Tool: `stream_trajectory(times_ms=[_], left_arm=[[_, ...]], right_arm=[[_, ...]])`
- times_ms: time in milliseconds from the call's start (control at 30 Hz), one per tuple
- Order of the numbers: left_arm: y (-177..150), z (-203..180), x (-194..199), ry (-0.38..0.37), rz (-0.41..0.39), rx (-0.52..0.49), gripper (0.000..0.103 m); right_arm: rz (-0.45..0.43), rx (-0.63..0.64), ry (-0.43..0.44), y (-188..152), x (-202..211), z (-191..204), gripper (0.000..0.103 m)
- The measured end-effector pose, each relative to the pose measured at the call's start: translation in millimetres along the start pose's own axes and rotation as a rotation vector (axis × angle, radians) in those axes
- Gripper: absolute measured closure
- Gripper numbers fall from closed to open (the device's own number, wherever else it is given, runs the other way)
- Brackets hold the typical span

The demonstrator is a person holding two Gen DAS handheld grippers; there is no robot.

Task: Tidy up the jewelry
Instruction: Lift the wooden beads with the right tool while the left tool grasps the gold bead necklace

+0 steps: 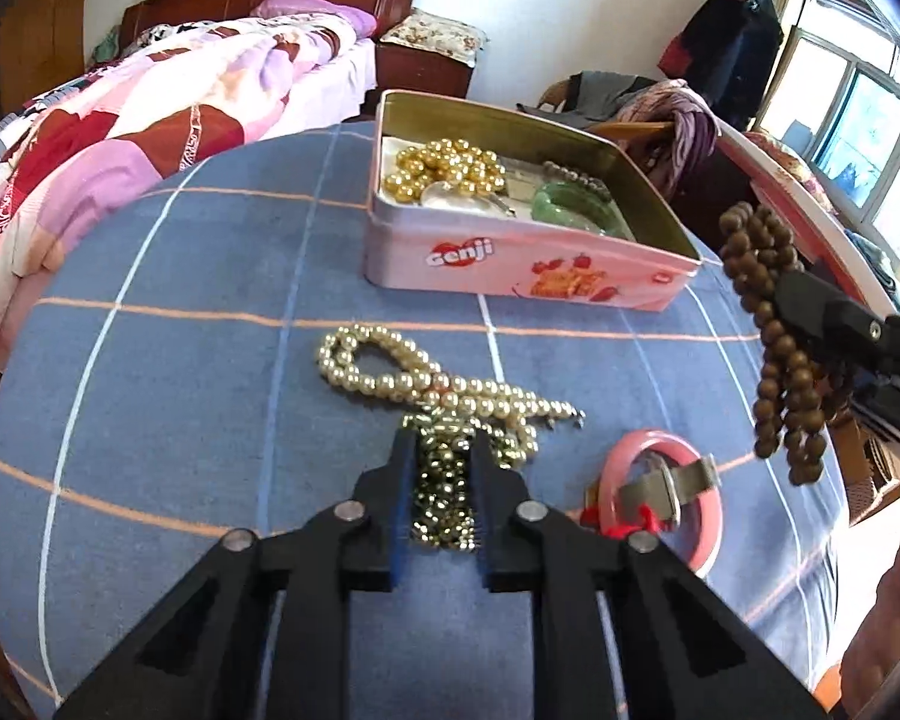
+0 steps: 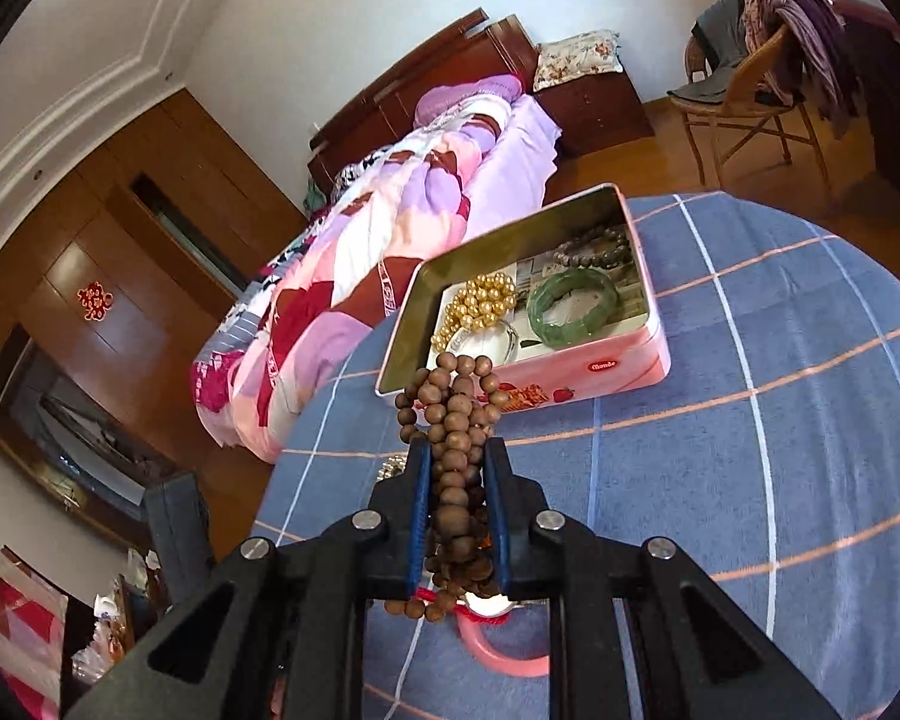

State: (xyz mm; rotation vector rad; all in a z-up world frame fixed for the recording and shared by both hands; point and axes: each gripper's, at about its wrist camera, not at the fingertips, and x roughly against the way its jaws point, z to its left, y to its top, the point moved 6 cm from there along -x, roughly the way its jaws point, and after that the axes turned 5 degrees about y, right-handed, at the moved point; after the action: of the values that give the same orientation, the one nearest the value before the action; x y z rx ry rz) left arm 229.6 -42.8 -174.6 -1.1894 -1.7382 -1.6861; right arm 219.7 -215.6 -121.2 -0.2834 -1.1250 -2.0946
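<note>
Left tongs (image 1: 441, 468) down on the tabletop (image 1: 180, 312), blue pads pinching a bunched gold metal chain (image 1: 444, 492) — chain still lying on the cloth. Just beyond their tips, touching the chain, a cream pearl necklace (image 1: 390, 372) looped flat. To the right of the tongs, a pink bangle (image 1: 690, 516) with a grey strap piece (image 1: 672, 480) and red cord across it.

Right tongs (image 2: 457, 468) off the surface, pressed together on a brown wooden bead strand (image 2: 453, 420); beads hang in several loops above and below the pads, well clear of the cloth. In the right wrist view the pink bangle shows under them.

Further out, an open pink tin (image 1: 528, 270), no lid on — inside: a heap of gold pearl beads (image 1: 450, 168) at the left end, a green jade bangle (image 1: 570, 204) to the right, a dark bead bracelet (image 2: 594, 246) behind that, a clear bangle (image 2: 498, 336) at the near edge, paper lining underneath.

Blue checked cloth covers the tabletop. Behind it, a bed (image 1: 150, 96) with a pink-purple quilt and a chair (image 2: 744, 90) draped with clothes.
</note>
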Motion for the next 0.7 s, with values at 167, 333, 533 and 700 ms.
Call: stream_trajectory(times_ms=[167,333,533,700], left_arm=[[-15,2,27,-0.043,-0.053,0.018,0.091],[-19,5,62,-0.054,-0.133,0.017,0.091],[-13,0,85,-0.077,-0.175,0.01,0.092],[-12,-19,96,-0.097,-0.205,-0.036,0.091]], right_arm=[[-0.027,0.012,-0.018,-4,18,4,0.086],[-0.056,0.002,-0.032,-12,36,3,0.086],[-0.079,-0.005,-0.044,-22,52,6,0.086],[-0.093,0.01,-0.068,-25,62,10,0.086]])
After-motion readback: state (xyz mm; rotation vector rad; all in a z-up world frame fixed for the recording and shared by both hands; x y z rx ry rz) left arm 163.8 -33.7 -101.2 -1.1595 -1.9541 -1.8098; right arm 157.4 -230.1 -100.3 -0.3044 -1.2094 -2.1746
